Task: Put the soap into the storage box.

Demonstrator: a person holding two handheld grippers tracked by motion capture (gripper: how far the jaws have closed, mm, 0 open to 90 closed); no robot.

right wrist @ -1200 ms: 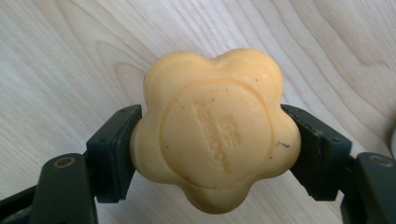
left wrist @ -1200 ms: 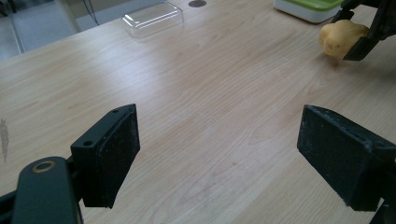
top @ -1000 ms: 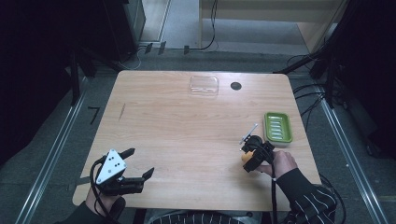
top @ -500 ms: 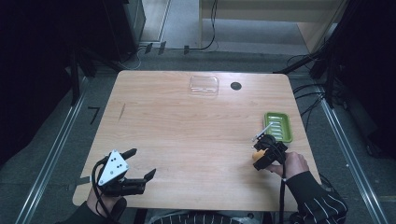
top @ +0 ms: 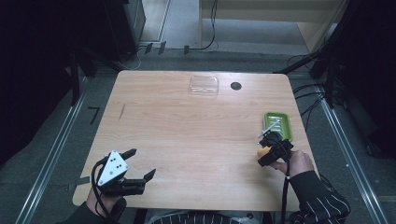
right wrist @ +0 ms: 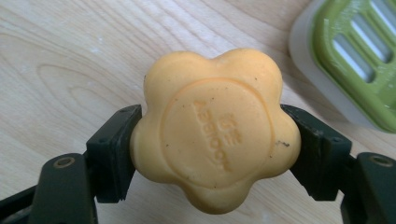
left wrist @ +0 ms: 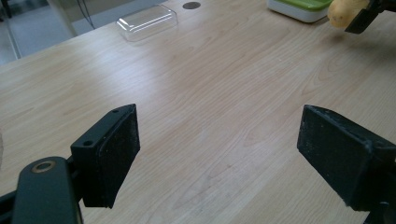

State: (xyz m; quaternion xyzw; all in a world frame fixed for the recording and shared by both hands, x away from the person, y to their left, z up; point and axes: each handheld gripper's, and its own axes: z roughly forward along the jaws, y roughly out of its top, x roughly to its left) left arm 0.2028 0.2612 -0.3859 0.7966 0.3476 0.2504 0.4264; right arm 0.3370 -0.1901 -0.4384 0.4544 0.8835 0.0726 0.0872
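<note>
The right gripper (top: 264, 150) is clamping an orange flower-shaped soap (right wrist: 212, 128) between its fingers (right wrist: 114, 151), the pads pressing on opposite lobes, stamped face turned toward the right gripper view's camera. The move ahead appears to turn on one relation: the green soap dish (top: 278, 126) is lying just beyond the soap, ahead of the fingertips and slightly to the far right, near but not touching. In the right gripper view the dish (right wrist: 359, 60) is sitting at the upper right, its slatted green insert facing up, its long axis running away from the person along the worktop (top: 187, 130). The soap is hanging clear above the wood, just short of the dish's near end.

The right hand (top: 292, 163) is reaching in from the near right edge, forearm angled toward the dish, gripper pointing forward and slightly down. The left gripper (top: 130, 175) is resting well apart from the dish at the near left corner, its fingers (left wrist: 112, 154) spread wide with nothing between them; the right hand is clearly nearer. A clear plastic lid (top: 204, 86) is lying far off from the dish, by the far edge.
</note>
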